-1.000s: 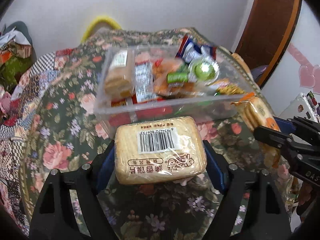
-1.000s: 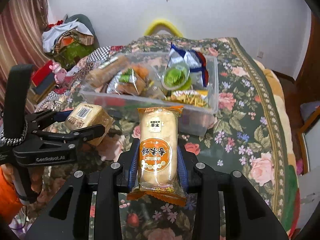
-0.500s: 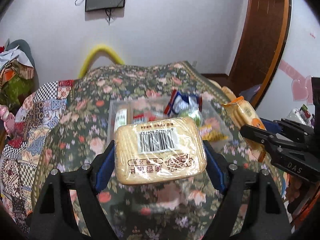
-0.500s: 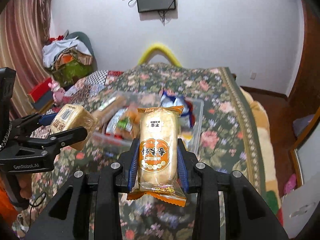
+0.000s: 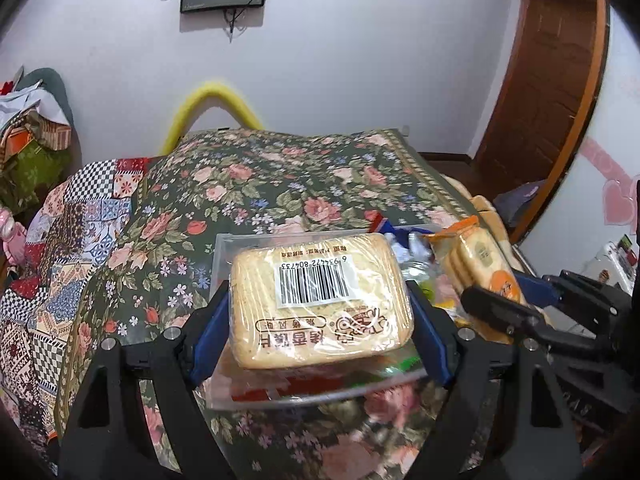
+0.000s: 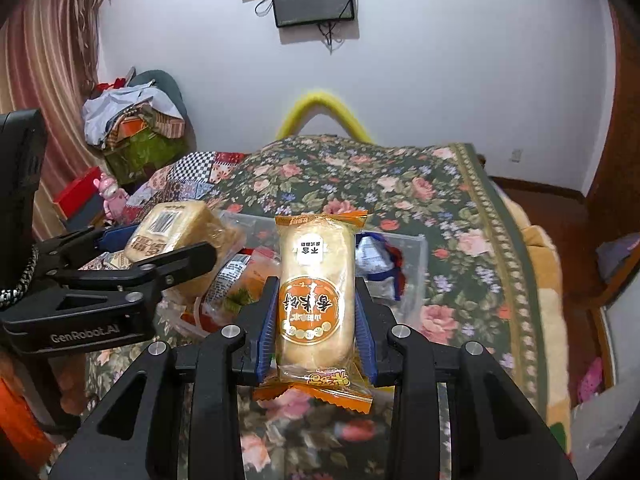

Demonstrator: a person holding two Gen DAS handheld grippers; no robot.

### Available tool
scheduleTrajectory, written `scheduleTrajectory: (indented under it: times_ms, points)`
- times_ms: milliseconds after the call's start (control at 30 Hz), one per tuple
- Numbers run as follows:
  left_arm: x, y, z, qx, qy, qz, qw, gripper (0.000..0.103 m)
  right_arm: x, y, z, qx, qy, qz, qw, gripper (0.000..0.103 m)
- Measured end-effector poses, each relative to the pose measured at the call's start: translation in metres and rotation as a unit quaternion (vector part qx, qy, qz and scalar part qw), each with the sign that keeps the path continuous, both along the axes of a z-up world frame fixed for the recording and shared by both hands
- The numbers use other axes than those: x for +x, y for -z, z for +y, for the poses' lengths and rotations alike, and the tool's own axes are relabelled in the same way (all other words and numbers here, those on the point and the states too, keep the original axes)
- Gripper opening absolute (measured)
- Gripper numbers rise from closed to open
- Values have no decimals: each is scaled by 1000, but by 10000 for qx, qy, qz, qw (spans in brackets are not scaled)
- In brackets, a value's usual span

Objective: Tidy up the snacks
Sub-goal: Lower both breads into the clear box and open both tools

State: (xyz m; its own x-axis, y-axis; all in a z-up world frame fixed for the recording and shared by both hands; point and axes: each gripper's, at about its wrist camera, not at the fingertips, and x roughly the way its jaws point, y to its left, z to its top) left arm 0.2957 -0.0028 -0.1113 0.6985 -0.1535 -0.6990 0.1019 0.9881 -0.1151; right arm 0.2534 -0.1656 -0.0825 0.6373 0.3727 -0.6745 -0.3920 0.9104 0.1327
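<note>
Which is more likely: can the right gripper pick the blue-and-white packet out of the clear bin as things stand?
Probably not: the right gripper is shut on an orange-labelled cake pack, so its fingers are occupied, though the blue-and-white packet lies uncovered.

glossy plastic wrap on the toast pack (image 5: 320, 300); matt floral cloth bedspread (image 5: 280, 176)

The clear bin (image 6: 412, 248) is sitting on the floral bedspread (image 6: 440, 208) with snack packets (image 6: 376, 258) lying in it, while 2 held packs, the toast pack (image 5: 320, 300) at left and the cracker pack (image 6: 316, 292) at right, are hanging before it.
</note>
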Motion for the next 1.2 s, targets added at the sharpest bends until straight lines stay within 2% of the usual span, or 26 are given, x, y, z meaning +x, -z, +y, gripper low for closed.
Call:
scheduleTrajectory:
  times_ms: [300,433,667,867,1033,1200]
  points:
    - [29,23,16,-187,-237,289,9991,81,29,22,15,14,-29,319,9995,32]
    - [29,22,14,-162,-172,196,9995,81,34,27,15,7,-14,409,9992,32]
    - [14,7,6,109,-30,-101,9999,82,31,24,17,14,-73,409,9991,32]
    - [-19,-25,13,41,-38,-430,9991,82,13,1,11,-60,-56,117,9999,32]
    - [-58,-63,19,-77,-59,-853,9963,82,-13,-33,-2,7,-13,-235,9997,32]
    - [-108,-105,20,-99,-87,-1408,9899,82,-50,-76,-20,286,72,-673,9973,32]
